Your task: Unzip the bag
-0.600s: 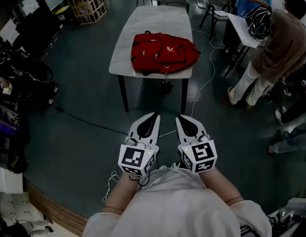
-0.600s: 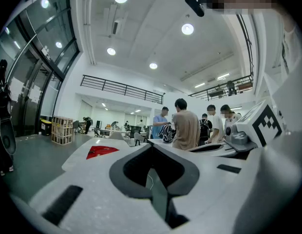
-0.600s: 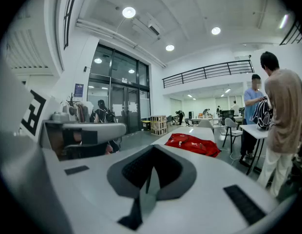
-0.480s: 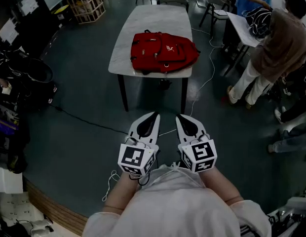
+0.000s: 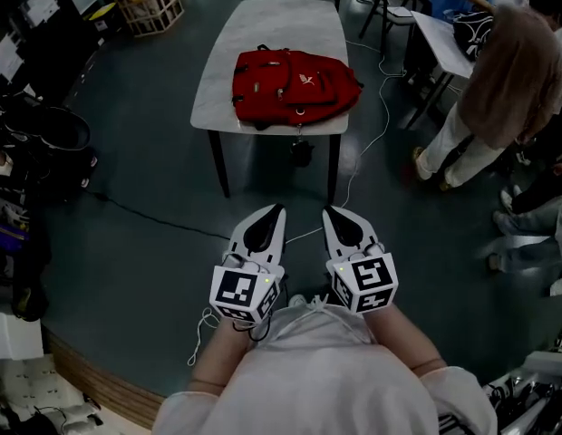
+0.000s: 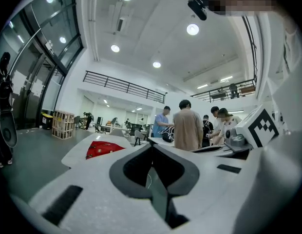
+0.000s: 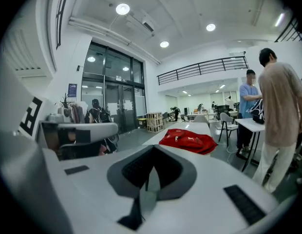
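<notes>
Bag [image 5: 295, 87] lies flat at the near end of the table [image 5: 263, 25], well apart from the left tool [image 5: 277, 209] and right tool [image 5: 328, 212], both closed and empty near the body; advise approaching first, then one tool bracing the fabric while the other pinches the zip pull.

I have edged a little nearer the grey rectangular table [image 5: 281, 25], so the red fabric backpack [image 5: 295, 87] at its near edge looks slightly larger. My left gripper [image 5: 276, 210] has drifted slightly leftwards.
</notes>
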`<state>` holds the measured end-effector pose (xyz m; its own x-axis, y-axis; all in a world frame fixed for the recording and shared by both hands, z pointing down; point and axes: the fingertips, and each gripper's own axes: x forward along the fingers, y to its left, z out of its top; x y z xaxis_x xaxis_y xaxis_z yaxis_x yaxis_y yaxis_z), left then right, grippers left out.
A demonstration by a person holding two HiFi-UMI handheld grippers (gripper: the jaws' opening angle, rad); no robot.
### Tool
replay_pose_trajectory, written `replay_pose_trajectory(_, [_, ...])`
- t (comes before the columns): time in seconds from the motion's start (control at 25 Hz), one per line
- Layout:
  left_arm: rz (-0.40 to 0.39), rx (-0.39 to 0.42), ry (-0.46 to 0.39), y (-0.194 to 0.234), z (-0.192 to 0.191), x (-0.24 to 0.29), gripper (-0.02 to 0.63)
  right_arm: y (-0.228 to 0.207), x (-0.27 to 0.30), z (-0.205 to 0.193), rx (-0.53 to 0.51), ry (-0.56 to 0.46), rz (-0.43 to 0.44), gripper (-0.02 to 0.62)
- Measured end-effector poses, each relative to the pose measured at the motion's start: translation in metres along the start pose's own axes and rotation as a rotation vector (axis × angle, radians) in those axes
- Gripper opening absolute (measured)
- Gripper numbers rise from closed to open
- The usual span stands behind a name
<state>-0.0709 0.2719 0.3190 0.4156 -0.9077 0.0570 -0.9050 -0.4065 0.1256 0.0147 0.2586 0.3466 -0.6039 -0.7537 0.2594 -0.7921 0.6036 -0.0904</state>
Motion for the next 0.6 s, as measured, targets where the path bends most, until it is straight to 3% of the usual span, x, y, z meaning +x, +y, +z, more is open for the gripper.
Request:
replay_pose_trajectory(0.28, [0.033, -0.067, 0.024, 0.017, -0.02, 0.016, 0.021, -0.021, 0.018, -0.014, 0.051, 0.046, -0.013, 0.028])
replay_pose_trajectory(0.6, [0.092, -0.078, 0.074, 0.05, -0.033, 0.08, 0.021, -0.072, 0.078, -0.023, 0.091, 0.113, 0.025, 0.028])
